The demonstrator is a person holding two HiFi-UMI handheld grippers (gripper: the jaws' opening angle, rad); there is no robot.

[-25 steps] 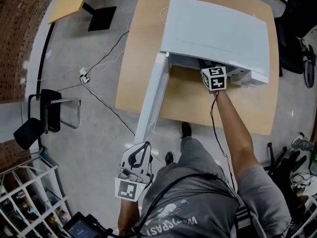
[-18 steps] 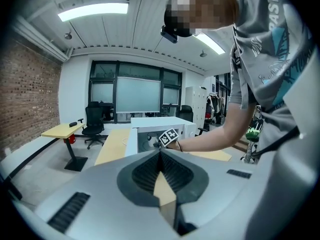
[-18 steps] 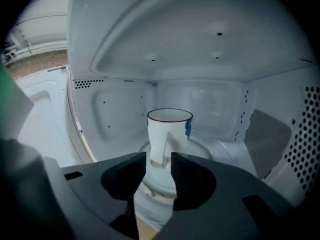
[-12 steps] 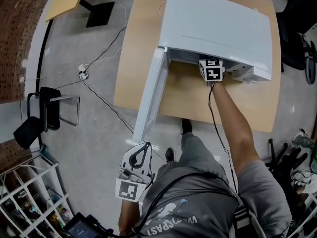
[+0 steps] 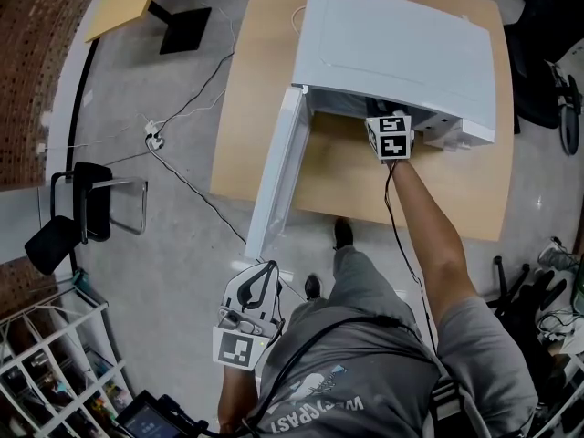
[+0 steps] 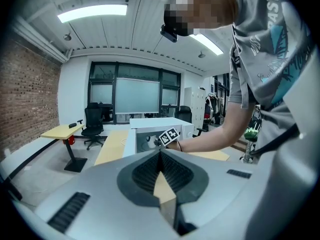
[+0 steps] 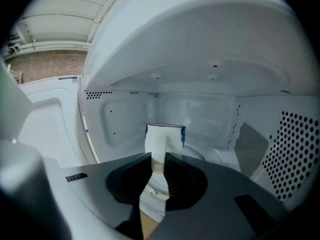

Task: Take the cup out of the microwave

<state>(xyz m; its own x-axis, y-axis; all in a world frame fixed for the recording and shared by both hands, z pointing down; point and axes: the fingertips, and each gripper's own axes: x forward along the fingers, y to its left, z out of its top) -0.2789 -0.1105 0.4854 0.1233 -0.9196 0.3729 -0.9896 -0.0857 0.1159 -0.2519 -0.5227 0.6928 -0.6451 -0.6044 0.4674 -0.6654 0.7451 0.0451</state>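
The white microwave point(image 5: 401, 53) sits toward the far right corner of the wooden table point(image 5: 260, 108), its mouth facing the table's near edge. A strip of bare wood lies in front of it. Its door point(image 5: 278, 167) stands swung wide to the left, and the door's free end juts past the near edge, out over the floor. To the left of the door the tabletop is bare wood right to its left edge. Beyond that edge a cable point(image 5: 187, 185) trails over the grey floor, and a black chair point(image 5: 82, 210) stands well apart.

The person's right arm reaches over the near edge into the cavity. Only the marker cube point(image 5: 390, 138) shows from above, just under the microwave's front lip.

Inside, the cup point(image 7: 166, 133), white with a touch of blue at its right side, stands upright on the cavity floor. It is near the middle, apart from the left wall point(image 7: 115, 126) and from the perforated right wall point(image 7: 295, 154). The right gripper point(image 7: 158, 158) points straight at it. Its jaws are closing, and the cup's white side fills the narrow gap between their tips, so they are clamped on it.

The left gripper point(image 5: 265, 272) hangs low by the person's left side, near the door's free end. Its jaws are pressed together with nothing between them.
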